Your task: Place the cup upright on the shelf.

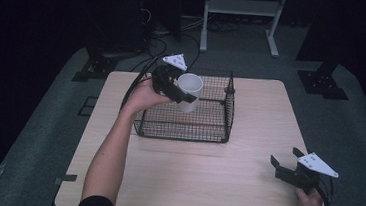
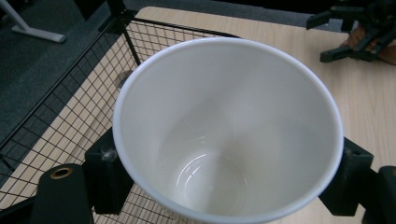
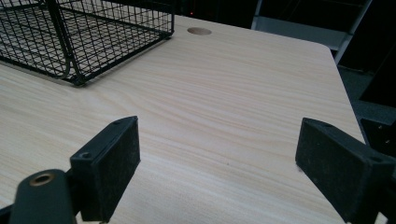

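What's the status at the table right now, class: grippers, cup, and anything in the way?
Left gripper shut on the white cup, over the wire basket. Right gripper open, empty, near the table corner. Nothing in the way.

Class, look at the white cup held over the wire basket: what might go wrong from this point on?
The left gripper clamps the smooth white cup by its sides alone, so it might slip. The cup hangs above the wire basket, so its base could catch the rim on lowering. The open right gripper is too far off to help.
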The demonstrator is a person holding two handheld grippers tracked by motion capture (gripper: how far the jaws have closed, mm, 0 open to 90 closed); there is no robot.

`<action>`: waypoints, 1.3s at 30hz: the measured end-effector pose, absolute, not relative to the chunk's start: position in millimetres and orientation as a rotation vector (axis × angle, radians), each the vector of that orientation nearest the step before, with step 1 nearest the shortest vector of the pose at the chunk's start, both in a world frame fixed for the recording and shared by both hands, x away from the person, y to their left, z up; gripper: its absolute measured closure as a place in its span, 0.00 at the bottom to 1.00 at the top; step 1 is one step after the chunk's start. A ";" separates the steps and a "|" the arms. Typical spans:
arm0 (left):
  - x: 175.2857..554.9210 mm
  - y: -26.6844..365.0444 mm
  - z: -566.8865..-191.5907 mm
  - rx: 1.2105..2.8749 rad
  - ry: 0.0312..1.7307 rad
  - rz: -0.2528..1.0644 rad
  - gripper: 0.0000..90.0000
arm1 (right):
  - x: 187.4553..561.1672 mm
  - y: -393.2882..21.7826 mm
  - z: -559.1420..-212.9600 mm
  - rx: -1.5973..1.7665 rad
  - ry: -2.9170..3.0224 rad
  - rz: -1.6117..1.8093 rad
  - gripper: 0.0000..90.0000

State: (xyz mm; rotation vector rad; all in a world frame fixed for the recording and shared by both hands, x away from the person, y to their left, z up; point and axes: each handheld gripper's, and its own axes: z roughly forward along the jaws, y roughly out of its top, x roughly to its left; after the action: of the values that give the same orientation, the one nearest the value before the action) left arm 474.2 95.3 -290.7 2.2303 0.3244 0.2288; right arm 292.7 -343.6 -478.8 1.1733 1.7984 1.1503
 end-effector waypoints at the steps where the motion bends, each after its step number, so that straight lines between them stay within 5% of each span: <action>1: 476.5 95.5 -292.3 2.228 0.331 0.227 0.22 | 292.7 -343.7 -478.9 1.174 1.799 1.151 0.14; 39: 520.1 73.5 -340.9 2.307 0.425 0.200 0.22 | 292.6 -344.0 -478.9 1.173 1.798 1.156 0.14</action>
State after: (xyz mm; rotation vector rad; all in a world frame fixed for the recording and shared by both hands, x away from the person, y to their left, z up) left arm 520.1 73.5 -340.9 2.3068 0.4250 0.2002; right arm 292.6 -344.0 -478.9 1.1729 1.7981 1.1564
